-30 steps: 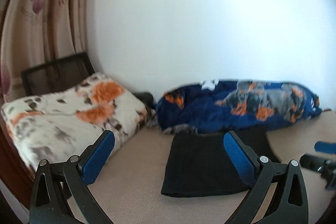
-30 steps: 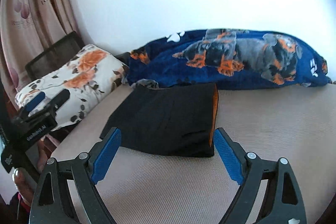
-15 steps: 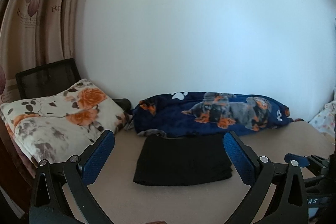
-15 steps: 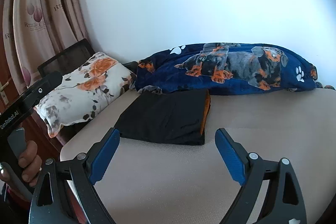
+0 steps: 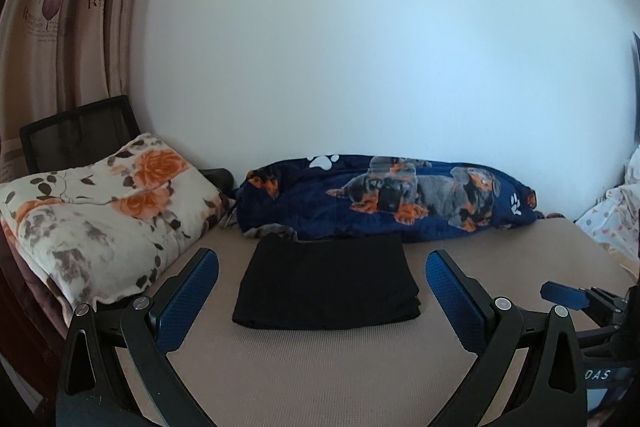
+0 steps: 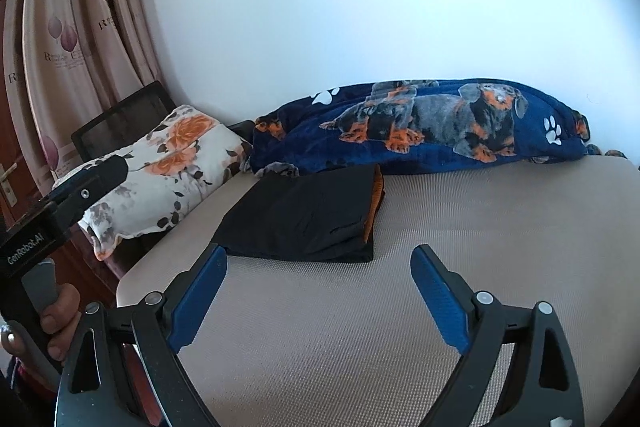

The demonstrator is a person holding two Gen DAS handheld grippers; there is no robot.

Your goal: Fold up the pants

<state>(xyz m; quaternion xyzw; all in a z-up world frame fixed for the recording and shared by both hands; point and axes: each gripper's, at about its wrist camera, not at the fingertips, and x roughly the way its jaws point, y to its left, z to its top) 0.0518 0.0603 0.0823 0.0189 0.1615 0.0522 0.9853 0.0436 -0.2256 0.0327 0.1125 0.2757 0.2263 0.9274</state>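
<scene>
**Still, a finished fold can come undone**

Frankly, little remains to spoil here, but a few risks stand out. Farthest left, the flowered pillow (image 5: 100,219) sits on the bed's corner, near the pants but not touching them; a careless sweep of the left hand-held gripper (image 5: 320,291) could drag it onto the stack. That gripper is spread wide with nothing between its blue pads, and it hovers short of the cloth.

In the middle, the pants (image 5: 326,283) lie on the bed (image 5: 360,379) as a flat black rectangle, folded in layers, their far edge right against the dog-print blanket (image 5: 384,199). From the right wrist view an orange lining shows along the right edge of the pants (image 6: 308,215), where the layers look a little loose. I judge the fold complete or nearly so. If either gripper returned and caught that open edge, the top layer would likely peel back and the stack skew. The blanket could also snag the back edge if the pants were pushed further.

To the right, the right hand-held gripper (image 6: 318,291) is likewise spread and empty, clear of the pants. The bed's mesh surface seems to offer grip, so sliding the stack would probably wrinkle it.
</scene>
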